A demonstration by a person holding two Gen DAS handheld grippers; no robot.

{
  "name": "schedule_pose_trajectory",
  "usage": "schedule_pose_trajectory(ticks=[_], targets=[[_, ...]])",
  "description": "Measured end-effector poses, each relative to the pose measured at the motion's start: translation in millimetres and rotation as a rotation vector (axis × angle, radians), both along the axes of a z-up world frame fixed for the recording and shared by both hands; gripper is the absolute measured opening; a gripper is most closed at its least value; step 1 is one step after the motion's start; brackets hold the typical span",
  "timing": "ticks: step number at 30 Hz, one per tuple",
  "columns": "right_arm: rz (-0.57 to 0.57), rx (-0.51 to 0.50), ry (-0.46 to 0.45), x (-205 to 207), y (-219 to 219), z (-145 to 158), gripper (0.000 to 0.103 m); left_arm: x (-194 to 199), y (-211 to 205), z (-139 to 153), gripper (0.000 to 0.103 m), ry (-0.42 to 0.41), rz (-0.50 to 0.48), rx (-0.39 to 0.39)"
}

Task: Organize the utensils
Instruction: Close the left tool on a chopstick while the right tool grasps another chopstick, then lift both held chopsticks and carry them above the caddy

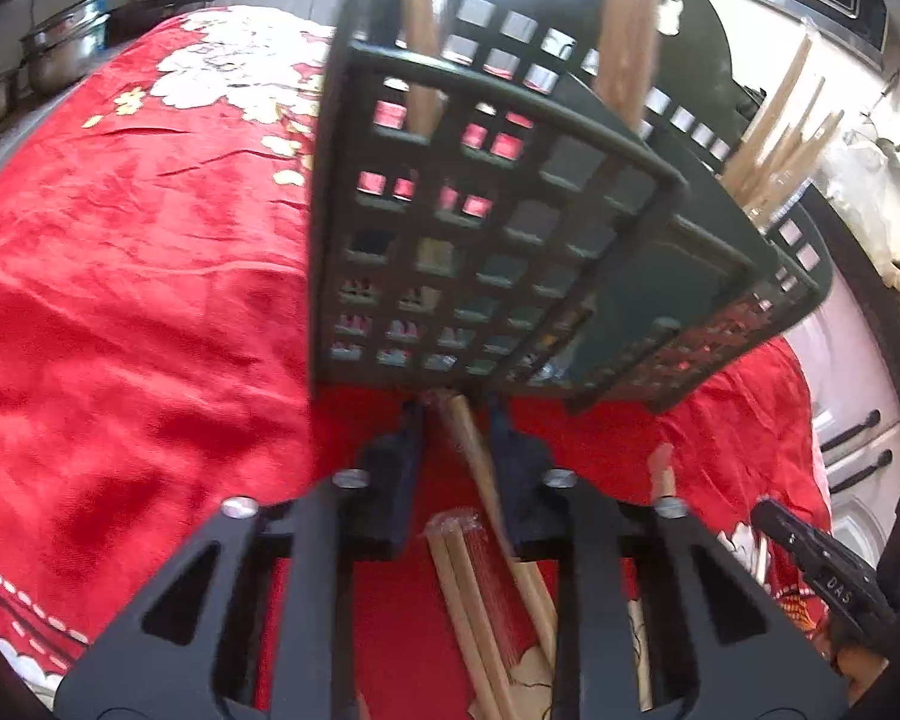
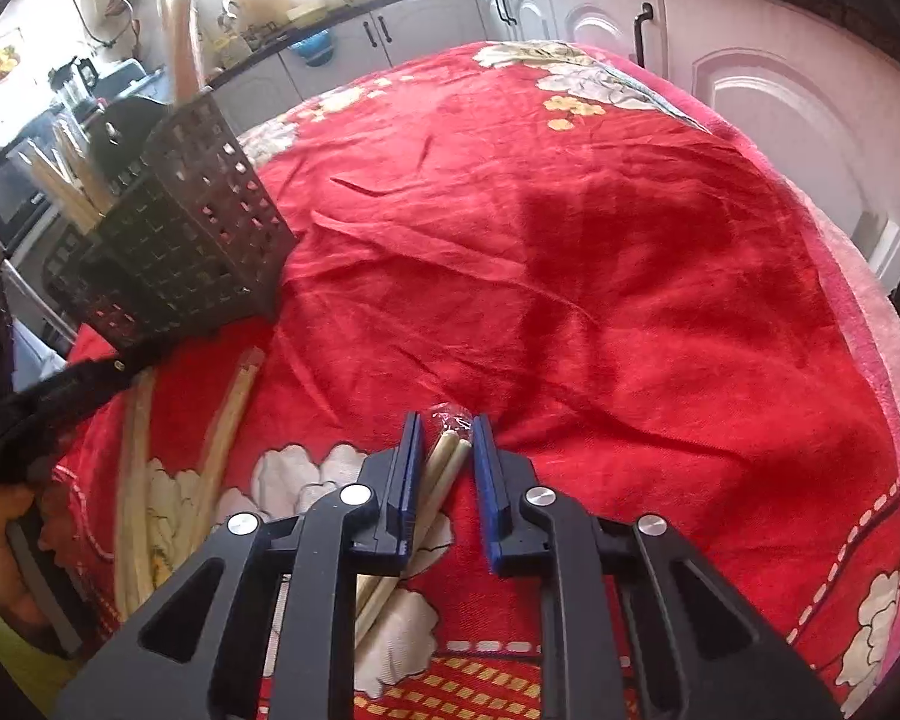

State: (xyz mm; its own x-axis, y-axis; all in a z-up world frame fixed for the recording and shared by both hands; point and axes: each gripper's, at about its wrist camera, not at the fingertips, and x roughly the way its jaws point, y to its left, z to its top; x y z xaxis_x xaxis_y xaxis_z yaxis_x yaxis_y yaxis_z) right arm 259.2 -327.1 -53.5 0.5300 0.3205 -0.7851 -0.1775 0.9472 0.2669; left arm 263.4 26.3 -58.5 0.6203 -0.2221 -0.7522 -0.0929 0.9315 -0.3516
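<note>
On a table draped in a red floral cloth (image 2: 570, 252), I work a gripper in each hand. My left gripper (image 1: 455, 405) is drawn in tight around a single wooden chopstick (image 1: 480, 468) lying on the cloth, its tip touching the foot of the dark lattice utensil basket (image 1: 498, 228). My right gripper (image 2: 447, 426) is drawn in around a plastic-wrapped pair of chopsticks (image 2: 444, 468); the wrapper's crumpled end pokes out between the fingertips, and I cannot tell whether both pads press the pair.

The left wrist view shows the basket up close: upright wooden handles (image 1: 627, 30) in its rear compartment, a clutch of chopsticks (image 1: 780, 138) in a side pocket, and another wrapped pair (image 1: 474, 588) on the cloth beneath the gripper. Steel pots (image 1: 66, 54) sit on a counter behind.

The right wrist view shows the basket (image 2: 180, 240) from afar, at the left, with loose chopsticks (image 2: 228, 420) on the cloth in front of it, my left gripper's dark arm (image 2: 48, 402) reaching in, and white cabinets (image 2: 750, 90) beyond.
</note>
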Motion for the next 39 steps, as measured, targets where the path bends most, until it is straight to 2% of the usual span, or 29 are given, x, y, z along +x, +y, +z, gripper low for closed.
schedule_pose_trajectory(ticks=[8,17,26,39], targets=[[0.054,0.067,-0.068,-9.9,9.6,20.9,0.014,-11.7,-8.6,10.4,0.005,-0.023,-0.050,-0.082],[0.106,0.101,-0.184,-28.6,20.9,66.1,0.012,-32.0,-26.5,56.6,0.003,-0.128,-0.152,-0.155],[0.152,0.118,-0.266,-40.3,34.0,95.2,0.011,-50.2,-35.6,91.6,0.003,-0.229,-0.197,-0.153],[0.203,0.144,-0.400,-54.1,58.9,140.4,0.011,-72.2,-13.6,126.3,0.003,-0.334,-0.199,-0.128]])
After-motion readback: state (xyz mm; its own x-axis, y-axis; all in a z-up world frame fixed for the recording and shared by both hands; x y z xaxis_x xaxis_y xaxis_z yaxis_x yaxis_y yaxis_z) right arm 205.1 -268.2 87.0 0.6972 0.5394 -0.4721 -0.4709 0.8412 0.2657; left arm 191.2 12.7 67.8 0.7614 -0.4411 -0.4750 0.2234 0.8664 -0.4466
